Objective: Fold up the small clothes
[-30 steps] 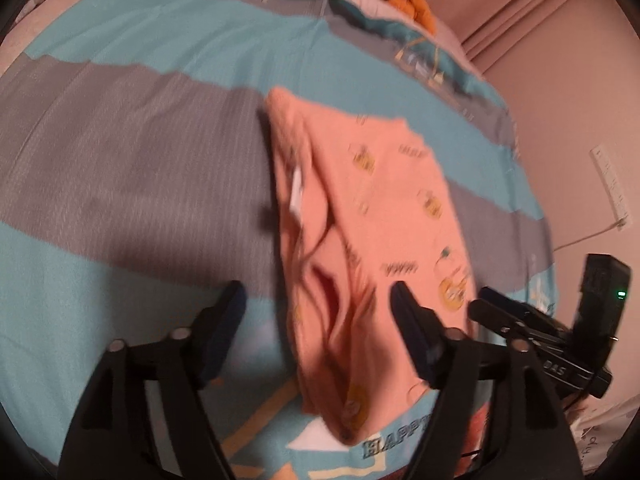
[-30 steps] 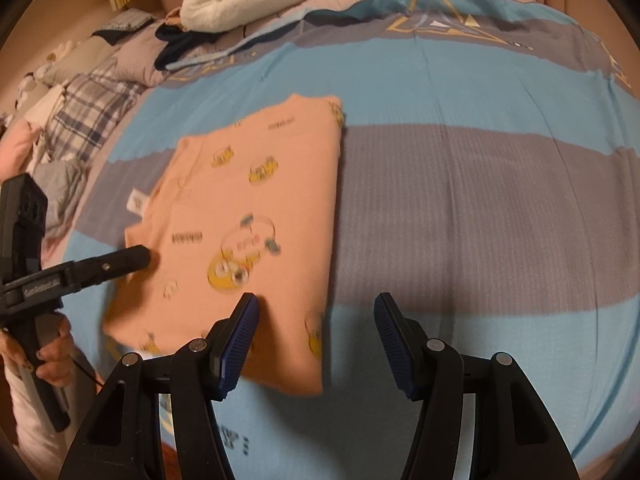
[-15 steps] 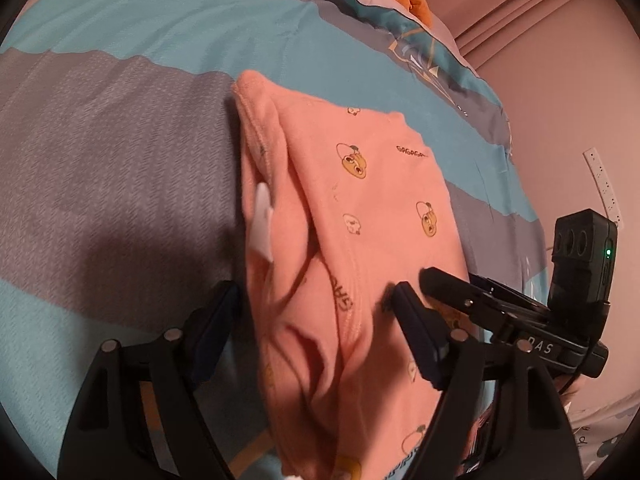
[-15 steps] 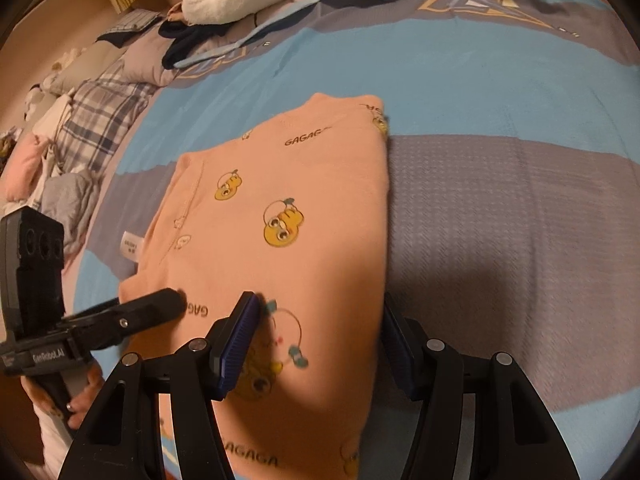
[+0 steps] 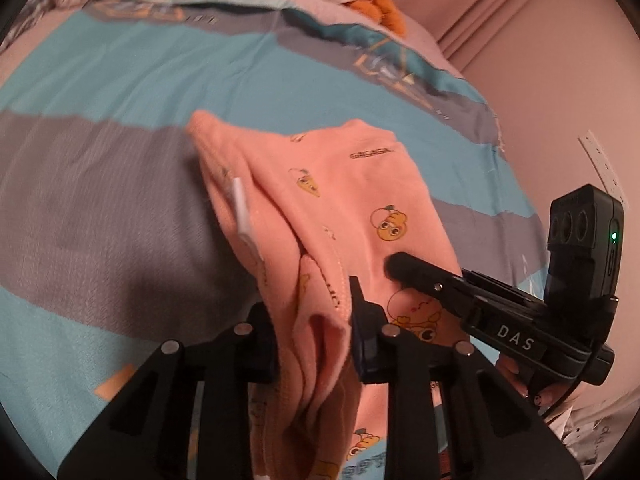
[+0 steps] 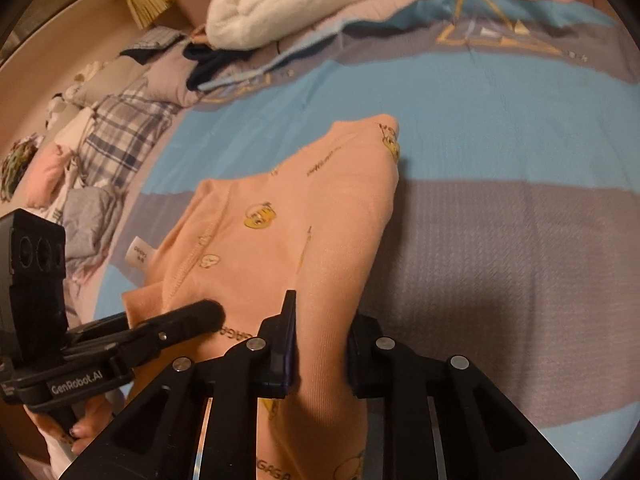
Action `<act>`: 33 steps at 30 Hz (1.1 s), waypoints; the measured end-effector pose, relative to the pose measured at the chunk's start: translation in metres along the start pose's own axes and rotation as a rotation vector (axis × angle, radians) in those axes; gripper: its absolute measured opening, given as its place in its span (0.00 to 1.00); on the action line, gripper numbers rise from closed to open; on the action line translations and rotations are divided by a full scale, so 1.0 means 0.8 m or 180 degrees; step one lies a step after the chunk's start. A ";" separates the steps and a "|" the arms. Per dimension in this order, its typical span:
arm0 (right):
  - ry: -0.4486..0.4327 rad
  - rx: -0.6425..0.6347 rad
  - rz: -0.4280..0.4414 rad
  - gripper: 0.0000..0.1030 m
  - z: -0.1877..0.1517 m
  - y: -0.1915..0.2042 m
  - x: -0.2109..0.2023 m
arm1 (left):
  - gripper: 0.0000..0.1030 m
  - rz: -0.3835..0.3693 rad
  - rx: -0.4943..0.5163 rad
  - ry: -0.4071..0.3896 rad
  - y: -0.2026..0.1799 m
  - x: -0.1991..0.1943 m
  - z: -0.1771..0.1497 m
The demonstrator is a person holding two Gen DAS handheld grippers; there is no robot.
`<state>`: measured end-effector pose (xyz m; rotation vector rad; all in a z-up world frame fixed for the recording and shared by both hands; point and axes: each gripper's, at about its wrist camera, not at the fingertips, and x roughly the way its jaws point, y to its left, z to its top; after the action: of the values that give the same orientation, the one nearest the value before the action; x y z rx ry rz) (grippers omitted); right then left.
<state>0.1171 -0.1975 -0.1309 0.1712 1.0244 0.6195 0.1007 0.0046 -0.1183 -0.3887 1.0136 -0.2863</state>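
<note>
Left wrist view: both grippers, earlier wide, now closing on peach garment [image 5: 352, 208].

We are in a home bedroom. We see a bed [image 6: 500, 240] under a striped blue and grey cover [image 6: 500, 92], a white blanket [image 6: 304, 0] bunched at its far end, and folded clothes [image 6: 116, 136] piled along its edge. A pink curtain [image 5: 480, 12] hangs beside a plain wall [image 5: 560, 92].
</note>
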 end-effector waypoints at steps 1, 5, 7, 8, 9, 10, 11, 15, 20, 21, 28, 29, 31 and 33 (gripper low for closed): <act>-0.0046 -0.0016 -0.0012 0.21 0.001 0.000 -0.007 | 0.25 0.0013 0.0065 -0.0040 -0.009 -0.003 0.001; -0.0287 -0.0086 -0.0079 0.21 0.005 -0.007 -0.034 | 0.26 -0.0035 0.0174 -0.0122 -0.035 -0.002 0.007; -0.0340 -0.0064 -0.0121 0.21 0.007 -0.015 -0.043 | 0.26 -0.0075 0.0194 -0.0118 -0.044 0.003 0.009; -0.0367 -0.0039 -0.0146 0.21 0.007 -0.020 -0.047 | 0.26 -0.0087 0.0217 -0.0113 -0.051 0.007 0.010; -0.0384 -0.0021 -0.0163 0.21 0.007 -0.024 -0.050 | 0.26 -0.0092 0.0236 -0.0107 -0.055 0.011 0.011; -0.0402 -0.0003 -0.0187 0.21 0.007 -0.028 -0.051 | 0.26 -0.0104 0.0253 -0.0096 -0.060 0.015 0.013; -0.0415 0.0016 -0.0216 0.21 0.007 -0.033 -0.052 | 0.26 -0.0111 0.0270 -0.0081 -0.065 0.020 0.013; -0.0414 0.0103 -0.0309 0.21 0.004 -0.049 -0.054 | 0.26 -0.0067 0.0333 -0.0011 -0.079 0.042 0.016; -0.0332 0.0230 -0.0345 0.21 0.000 -0.068 -0.045 | 0.26 0.0028 0.0369 0.0105 -0.081 0.069 0.014; -0.0306 0.0248 -0.0351 0.21 -0.001 -0.071 -0.042 | 0.26 0.0042 0.0363 0.0127 -0.081 0.073 0.013; -0.0193 0.0358 -0.0390 0.21 -0.009 -0.086 -0.026 | 0.27 0.0158 0.0353 0.0242 -0.072 0.091 0.009; -0.0186 0.0371 -0.0388 0.21 -0.010 -0.088 -0.025 | 0.27 0.0168 0.0351 0.0256 -0.070 0.093 0.009; -0.0164 0.0395 -0.0402 0.21 -0.011 -0.091 -0.023 | 0.28 0.0179 0.0342 0.0268 -0.070 0.095 0.008; -0.0151 0.0403 -0.0431 0.21 -0.012 -0.092 -0.021 | 0.31 0.0215 0.0339 0.0281 -0.069 0.098 0.007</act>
<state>0.1324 -0.2683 -0.1541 0.2246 1.0207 0.4263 0.1416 -0.0757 -0.1512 -0.2464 1.0909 -0.2972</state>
